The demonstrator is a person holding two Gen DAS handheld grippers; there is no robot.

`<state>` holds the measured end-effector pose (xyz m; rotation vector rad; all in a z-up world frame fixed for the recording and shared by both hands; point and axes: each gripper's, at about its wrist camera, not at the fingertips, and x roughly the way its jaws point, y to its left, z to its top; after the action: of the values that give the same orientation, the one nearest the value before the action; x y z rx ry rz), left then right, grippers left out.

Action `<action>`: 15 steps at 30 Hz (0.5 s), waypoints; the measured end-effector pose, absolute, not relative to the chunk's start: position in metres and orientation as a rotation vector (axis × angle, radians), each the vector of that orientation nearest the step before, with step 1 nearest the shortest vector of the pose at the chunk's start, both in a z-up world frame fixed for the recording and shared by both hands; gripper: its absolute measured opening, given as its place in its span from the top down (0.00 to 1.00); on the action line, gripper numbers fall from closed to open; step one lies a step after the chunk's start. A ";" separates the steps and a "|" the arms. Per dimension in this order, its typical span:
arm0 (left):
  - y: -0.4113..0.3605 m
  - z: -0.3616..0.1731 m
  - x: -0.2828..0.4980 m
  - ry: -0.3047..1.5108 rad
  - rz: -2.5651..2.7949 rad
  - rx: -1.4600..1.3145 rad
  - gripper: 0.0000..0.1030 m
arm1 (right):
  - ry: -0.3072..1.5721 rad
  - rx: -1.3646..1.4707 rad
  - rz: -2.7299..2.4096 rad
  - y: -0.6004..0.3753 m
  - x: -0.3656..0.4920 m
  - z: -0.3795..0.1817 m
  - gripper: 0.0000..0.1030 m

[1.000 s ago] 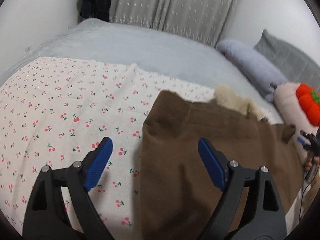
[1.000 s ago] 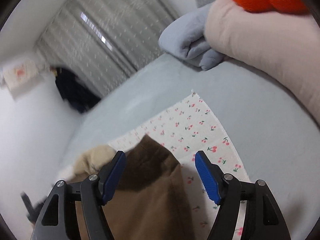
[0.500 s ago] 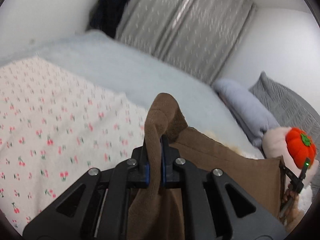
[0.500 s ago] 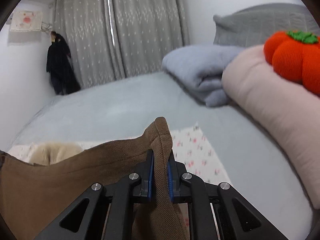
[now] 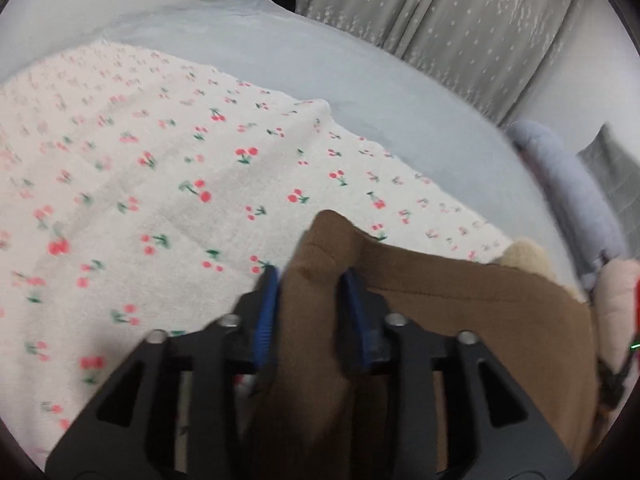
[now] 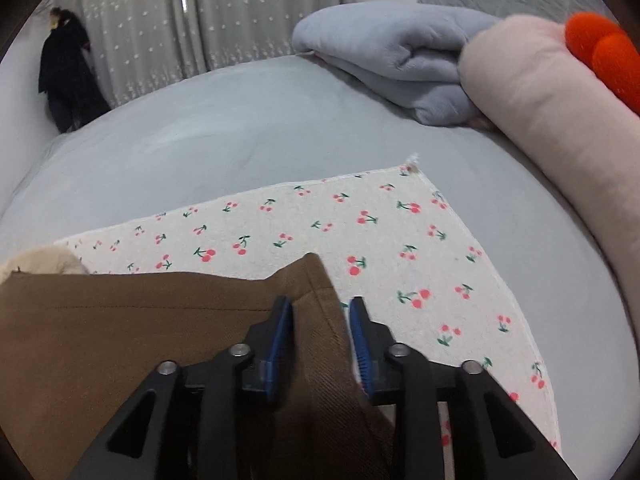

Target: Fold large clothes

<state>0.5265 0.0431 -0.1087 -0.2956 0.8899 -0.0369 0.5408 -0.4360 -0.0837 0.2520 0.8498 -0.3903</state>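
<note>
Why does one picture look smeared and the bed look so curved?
Left wrist view: motion blur smears the cherry-print cloth and the left tongs. Right wrist view: sharper, the cherries crisp beside the brown garment. Both views: a fisheye lens bends the grey bed into a dome and darkens the corners; the light is soft, with no glare.

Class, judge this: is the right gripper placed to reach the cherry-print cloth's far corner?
Probably yes: right gripper faces cherry-print cloth, with nothing between, though brown garment sits between its jaws.
</note>
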 end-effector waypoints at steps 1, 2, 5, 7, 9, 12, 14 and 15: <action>0.046 -0.101 0.526 0.882 0.028 -0.238 0.38 | 0.829 0.273 -0.393 -0.440 0.530 -0.074 0.64; 0.047 -0.088 0.517 0.847 0.084 -0.188 0.31 | 0.813 0.280 -0.404 -0.442 0.526 -0.069 0.60; 0.048 -0.048 0.475 0.747 0.066 -0.149 0.29 | 0.722 0.307 -0.396 -0.443 0.485 -0.035 0.48; 0.036 -0.031 0.448 0.744 0.010 -0.145 0.26 | 0.707 0.281 -0.355 -0.428 0.463 -0.019 0.45; 0.017 -0.023 0.424 0.750 -0.098 -0.146 0.21 | 0.726 0.230 -0.280 -0.394 0.446 -0.011 0.45; -0.015 -0.026 0.390 0.744 -0.248 -0.148 0.20 | 0.737 0.224 -0.142 -0.341 0.427 -0.008 0.45; -0.031 -0.040 0.375 0.757 -0.276 -0.107 0.20 | 0.755 0.214 -0.095 -0.315 0.419 -0.014 0.45; -0.035 -0.054 0.369 0.780 -0.278 -0.080 0.20 | 0.770 0.206 -0.079 -0.305 0.415 -0.020 0.45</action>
<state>0.3694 -0.0345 -0.0536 -0.0798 0.7802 -0.2776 0.4154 -0.3047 -0.0204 0.2064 0.7701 -0.0792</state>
